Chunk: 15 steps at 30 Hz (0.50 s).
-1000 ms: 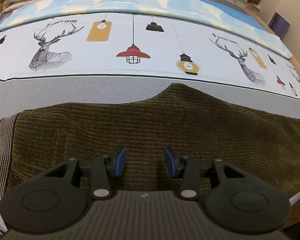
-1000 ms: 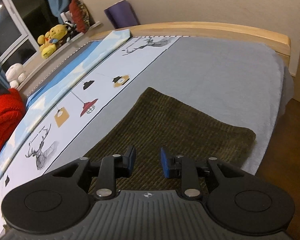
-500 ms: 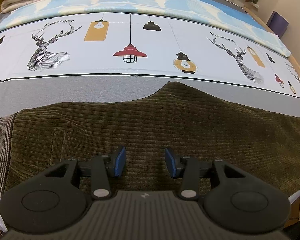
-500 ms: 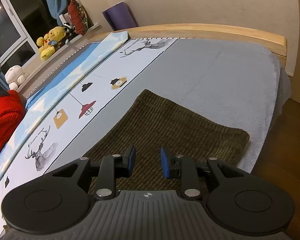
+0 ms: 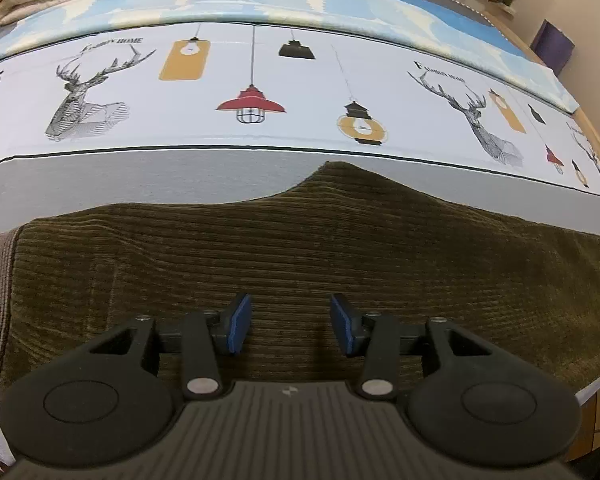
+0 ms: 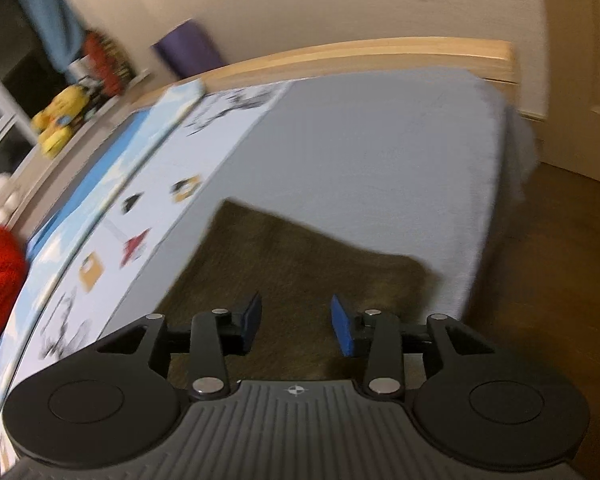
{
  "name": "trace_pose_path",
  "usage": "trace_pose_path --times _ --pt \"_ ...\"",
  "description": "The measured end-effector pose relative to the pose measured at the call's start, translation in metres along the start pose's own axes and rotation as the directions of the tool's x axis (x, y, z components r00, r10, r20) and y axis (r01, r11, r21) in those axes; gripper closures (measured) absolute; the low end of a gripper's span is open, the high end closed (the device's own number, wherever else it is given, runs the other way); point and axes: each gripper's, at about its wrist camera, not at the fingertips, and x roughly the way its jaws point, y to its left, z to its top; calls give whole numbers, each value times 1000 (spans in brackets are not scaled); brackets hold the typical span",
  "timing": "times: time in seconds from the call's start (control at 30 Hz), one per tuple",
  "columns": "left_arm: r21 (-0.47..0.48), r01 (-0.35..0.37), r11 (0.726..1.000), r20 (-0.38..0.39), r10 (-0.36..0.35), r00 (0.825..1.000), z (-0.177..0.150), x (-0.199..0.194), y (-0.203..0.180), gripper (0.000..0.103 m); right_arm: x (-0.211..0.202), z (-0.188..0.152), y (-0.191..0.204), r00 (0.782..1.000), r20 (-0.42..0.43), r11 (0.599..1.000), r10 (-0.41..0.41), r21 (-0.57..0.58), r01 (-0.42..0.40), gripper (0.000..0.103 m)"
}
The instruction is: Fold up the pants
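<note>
I see olive corduroy pants [image 5: 300, 248] lying flat on the grey bed [image 6: 380, 152]. My left gripper [image 5: 291, 330] hovers half-open, empty; my right gripper [image 6: 296, 326] is opening, empty. The cloth looks soft and floppy; I'd pinch the hem corners.

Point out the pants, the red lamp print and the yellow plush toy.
pants [image 5: 300, 248]: left wrist view, middle of the corduroy cloth.
red lamp print [image 5: 250, 103]: left wrist view, its red shade.
yellow plush toy [image 6: 62, 120]: right wrist view, its blurred body on the sill.
</note>
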Motion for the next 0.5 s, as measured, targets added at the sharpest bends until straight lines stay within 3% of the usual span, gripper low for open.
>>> trace_pose_path --times 0.3,0.5 --pt "19 -8 1000 -11 8 1000 1 8 -9 53 23 5 -63 994 -84 949 -72 300 94 57" --pt "24 -23 999 -28 23 999 1 14 -7 53 48 4 -67 990 -132 947 -47 309 86 55"
